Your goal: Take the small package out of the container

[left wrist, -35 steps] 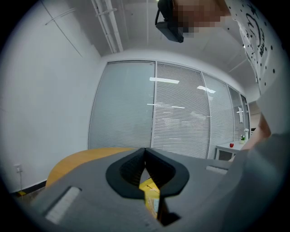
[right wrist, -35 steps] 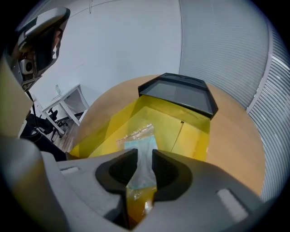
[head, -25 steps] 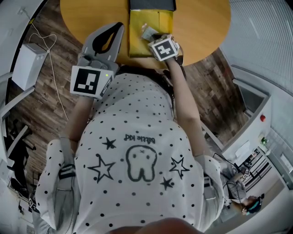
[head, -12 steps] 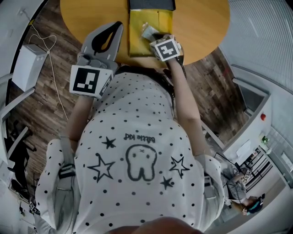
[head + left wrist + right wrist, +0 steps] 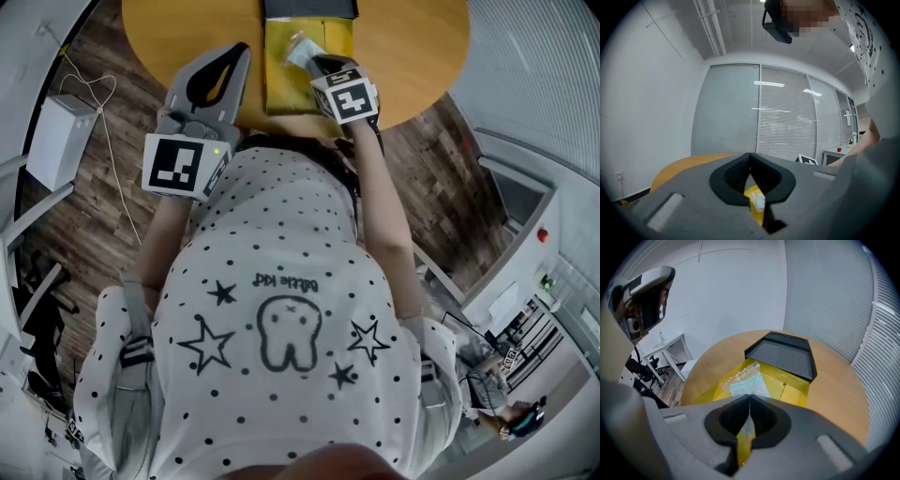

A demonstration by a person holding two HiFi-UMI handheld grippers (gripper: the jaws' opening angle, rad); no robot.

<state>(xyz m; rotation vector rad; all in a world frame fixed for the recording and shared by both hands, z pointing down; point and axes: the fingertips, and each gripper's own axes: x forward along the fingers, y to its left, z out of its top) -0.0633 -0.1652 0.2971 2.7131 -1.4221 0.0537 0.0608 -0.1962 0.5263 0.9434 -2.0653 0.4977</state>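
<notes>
A small clear package [image 5: 300, 49] with a pale blue content hangs over the open yellow container [image 5: 279, 75] on the round wooden table [image 5: 403, 56]. My right gripper [image 5: 315, 63] is shut on the package's near edge and points steeply down. In the right gripper view the package [image 5: 743, 379] sticks out past the closed tips of my right gripper [image 5: 749, 399], above the yellow container [image 5: 790, 386]. My left gripper [image 5: 241, 53] is held level at the table's near edge, left of the container, shut and holding nothing. In its own view the left gripper [image 5: 750, 157] shows its tips touching.
A black tray [image 5: 309, 9] lies just beyond the container, also in the right gripper view as the black tray [image 5: 780, 355]. A white box [image 5: 56, 136] and a cable lie on the wooden floor at the left. Blinds and a glass wall stand around the table.
My right gripper has risen and moved a little away from the person, lifting the package higher over the container. The left gripper has not moved.
</notes>
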